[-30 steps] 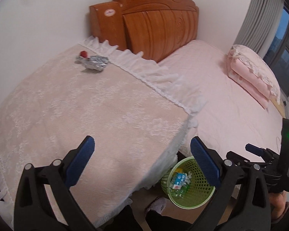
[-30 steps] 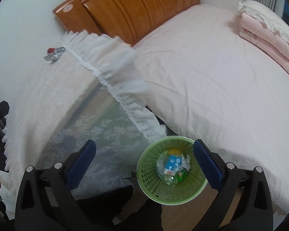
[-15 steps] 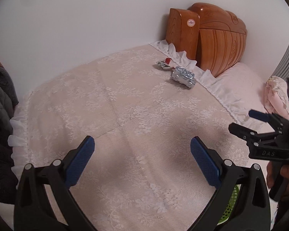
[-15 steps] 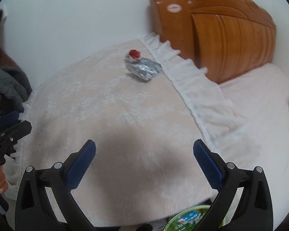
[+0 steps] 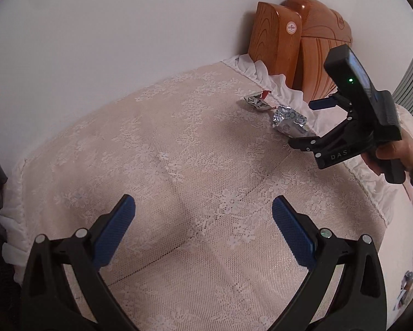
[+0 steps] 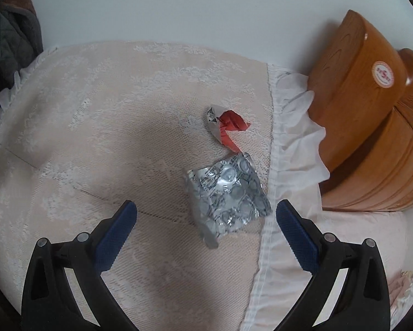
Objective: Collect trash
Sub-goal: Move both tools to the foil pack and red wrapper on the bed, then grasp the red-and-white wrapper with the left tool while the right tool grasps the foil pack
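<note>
So the crumpled foil blister pack [image 6: 227, 194] lies on the lace-covered bench [image 6: 123, 138], right between the right gripper [image 6: 206, 220]'s spread, empty fingers [image 6: 116, 227]. Half a second ago it sat far ahead; the left gripper [image 5: 203, 220] hangs back, also spread and empty.

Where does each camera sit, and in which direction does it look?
Left wrist: on the left gripper, held back over the lace cover, facing the headboard; its open fingers show, and ahead on the right the right gripper and the hand holding it.
Right wrist: on the right gripper, low and close, looking down at the foil pack and the red wrapper; only its open fingers show.
Shared: foil pack, red wrapper, cover, headboard.
</note>
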Available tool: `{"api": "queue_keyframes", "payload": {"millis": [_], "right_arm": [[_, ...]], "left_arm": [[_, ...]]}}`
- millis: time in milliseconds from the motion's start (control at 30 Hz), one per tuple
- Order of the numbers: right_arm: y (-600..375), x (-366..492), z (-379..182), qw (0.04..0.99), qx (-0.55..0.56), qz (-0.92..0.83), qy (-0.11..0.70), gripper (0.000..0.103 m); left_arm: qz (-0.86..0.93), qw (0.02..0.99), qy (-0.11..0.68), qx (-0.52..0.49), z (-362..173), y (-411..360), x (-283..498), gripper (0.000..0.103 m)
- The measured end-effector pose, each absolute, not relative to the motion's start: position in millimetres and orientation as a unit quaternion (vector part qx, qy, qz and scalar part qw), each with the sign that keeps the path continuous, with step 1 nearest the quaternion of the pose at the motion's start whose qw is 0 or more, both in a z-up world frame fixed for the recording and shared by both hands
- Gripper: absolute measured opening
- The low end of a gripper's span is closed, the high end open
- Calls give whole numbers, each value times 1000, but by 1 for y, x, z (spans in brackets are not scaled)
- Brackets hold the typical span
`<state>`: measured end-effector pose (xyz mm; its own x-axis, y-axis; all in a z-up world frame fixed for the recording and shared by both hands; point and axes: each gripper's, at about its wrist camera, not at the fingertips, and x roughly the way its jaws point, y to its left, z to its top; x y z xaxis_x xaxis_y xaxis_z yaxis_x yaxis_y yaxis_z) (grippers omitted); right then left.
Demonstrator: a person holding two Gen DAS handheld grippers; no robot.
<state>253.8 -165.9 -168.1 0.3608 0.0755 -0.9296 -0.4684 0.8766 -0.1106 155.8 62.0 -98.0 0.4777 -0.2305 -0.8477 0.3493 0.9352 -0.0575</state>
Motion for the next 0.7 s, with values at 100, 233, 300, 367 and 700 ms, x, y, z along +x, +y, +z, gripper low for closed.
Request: {"api": "queue_keyframes", "payload": {"millis": [100,233,300,367,700], "right_arm": [[-169,269,-184,793,-194,168,553,100],[-182,276,-192,786,-154,178,571,79],[-189,277,-190,790,-132,178,571,74],[-192,275,-187,793,-121,176,570,69],[-228,205,-131,845,-4,125,519,63]], "left_arm": [[-173,857,481,66,-100,58,165,95],[-179,857,480,59,-100,52,175,95],[-183,855,482,51,-101,45,183,95],[-190,854,481,47,-102,36,191,95],[-230,850,462,102,-131,-51,253,95]]}}
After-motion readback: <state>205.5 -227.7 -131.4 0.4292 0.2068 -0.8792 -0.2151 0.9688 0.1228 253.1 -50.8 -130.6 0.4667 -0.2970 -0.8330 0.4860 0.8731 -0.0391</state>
